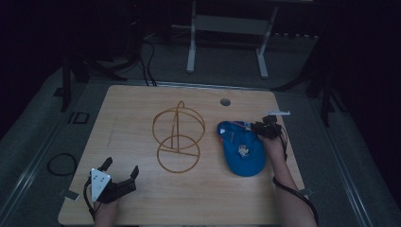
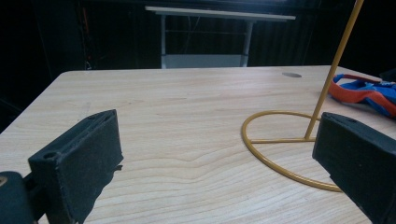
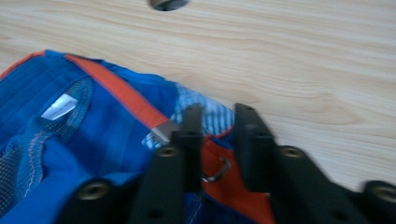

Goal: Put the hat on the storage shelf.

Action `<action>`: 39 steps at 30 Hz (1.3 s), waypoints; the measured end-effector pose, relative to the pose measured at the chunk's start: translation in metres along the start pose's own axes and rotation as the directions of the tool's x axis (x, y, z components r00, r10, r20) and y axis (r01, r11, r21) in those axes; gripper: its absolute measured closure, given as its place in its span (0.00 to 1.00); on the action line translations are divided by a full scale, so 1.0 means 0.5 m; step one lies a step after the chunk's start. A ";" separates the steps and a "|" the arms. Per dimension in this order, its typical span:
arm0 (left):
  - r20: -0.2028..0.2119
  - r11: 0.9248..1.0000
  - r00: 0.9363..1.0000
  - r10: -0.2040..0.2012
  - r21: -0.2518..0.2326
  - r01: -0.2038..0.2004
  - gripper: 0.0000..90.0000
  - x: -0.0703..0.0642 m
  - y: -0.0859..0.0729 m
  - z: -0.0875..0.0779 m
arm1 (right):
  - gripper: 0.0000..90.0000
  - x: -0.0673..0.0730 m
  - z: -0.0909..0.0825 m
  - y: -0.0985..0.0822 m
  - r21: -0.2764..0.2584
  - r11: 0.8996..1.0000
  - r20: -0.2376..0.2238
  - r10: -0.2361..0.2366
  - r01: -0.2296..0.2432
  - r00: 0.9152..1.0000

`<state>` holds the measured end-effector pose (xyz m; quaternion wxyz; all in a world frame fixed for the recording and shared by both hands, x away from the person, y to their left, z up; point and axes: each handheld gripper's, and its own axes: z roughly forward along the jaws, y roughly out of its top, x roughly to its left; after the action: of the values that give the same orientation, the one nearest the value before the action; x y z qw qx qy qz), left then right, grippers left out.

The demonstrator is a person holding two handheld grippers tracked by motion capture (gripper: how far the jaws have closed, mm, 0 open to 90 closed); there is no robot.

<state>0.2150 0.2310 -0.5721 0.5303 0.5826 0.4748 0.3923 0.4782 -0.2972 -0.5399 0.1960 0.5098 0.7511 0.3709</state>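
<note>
A blue cap (image 1: pixel 243 151) with orange trim lies open side up on the right of the wooden table (image 1: pixel 142 203). My right gripper (image 1: pixel 254 127) is at the cap's far edge. In the right gripper view its jaws (image 3: pixel 218 112) stand close together astride the cap's (image 3: pixel 93 121) orange back strap and metal ring, gripping it. A gold wire stand (image 1: pixel 175 127) with two rings and an upright rod stands at the table's centre. My left gripper (image 1: pixel 121 166) rests open near the front left corner, its jaws (image 2: pixel 217 126) wide apart, with the wire stand (image 2: pixel 327 86) and cap (image 2: pixel 364 91) beyond.
A round cable hole (image 1: pixel 225 101) sits near the table's far edge, just past the cap. Behind the table stands a white desk frame (image 1: pixel 227 23). A cable loop (image 1: pixel 61 163) lies on the floor at the left.
</note>
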 end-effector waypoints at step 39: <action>-0.002 1.000 1.000 0.020 0.014 -0.020 0.02 -0.003 0.000 0.001 | 1.00 0.049 -0.026 0.004 -0.015 0.988 -0.016 -0.157 0.157 0.987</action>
<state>0.2149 0.2294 -0.5719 0.5218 0.5904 0.4724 0.3950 0.4610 -0.2789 -0.5280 0.2215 0.4446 0.7880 0.3638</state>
